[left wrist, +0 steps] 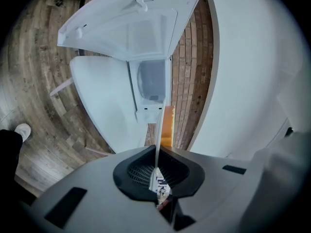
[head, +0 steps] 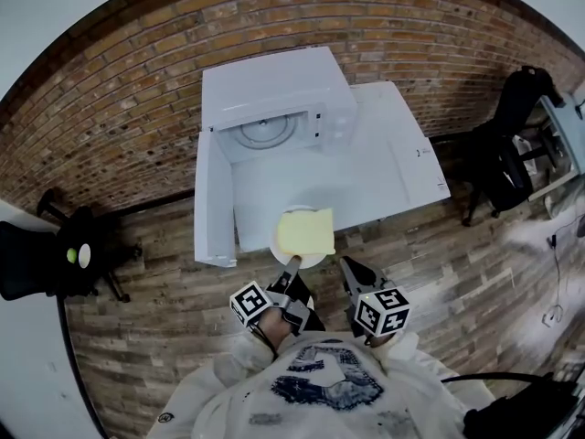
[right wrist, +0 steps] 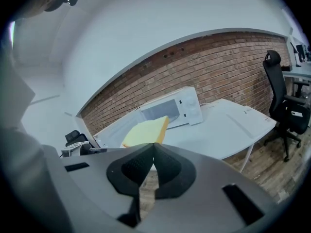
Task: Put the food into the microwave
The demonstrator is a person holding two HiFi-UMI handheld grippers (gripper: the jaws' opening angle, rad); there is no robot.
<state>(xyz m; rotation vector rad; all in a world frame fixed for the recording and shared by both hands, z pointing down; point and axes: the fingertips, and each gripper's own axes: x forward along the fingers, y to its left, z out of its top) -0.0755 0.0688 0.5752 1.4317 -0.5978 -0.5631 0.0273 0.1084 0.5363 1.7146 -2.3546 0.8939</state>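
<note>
A white microwave (head: 274, 85) stands at the back of the white table (head: 384, 163), its door (head: 212, 199) swung open to the left and the turntable (head: 267, 132) showing. A flat yellow slice of food (head: 306, 231) lies on a small white plate (head: 308, 262) held over the table's front edge. My left gripper (head: 291, 265) is shut on the plate's near rim (left wrist: 158, 130), seen edge-on in the left gripper view with the food (left wrist: 167, 125) beside it. Just to the plate's right, my right gripper (head: 349, 268) is shut and holds nothing (right wrist: 154, 147); beyond it are the food (right wrist: 146, 130) and microwave (right wrist: 172, 108).
A brick wall (head: 411, 26) runs behind the table. One black office chair (head: 507, 144) stands at the right by another desk (head: 562, 144), another chair (head: 55, 254) at the left. Wooden floor (head: 475, 273) surrounds the table.
</note>
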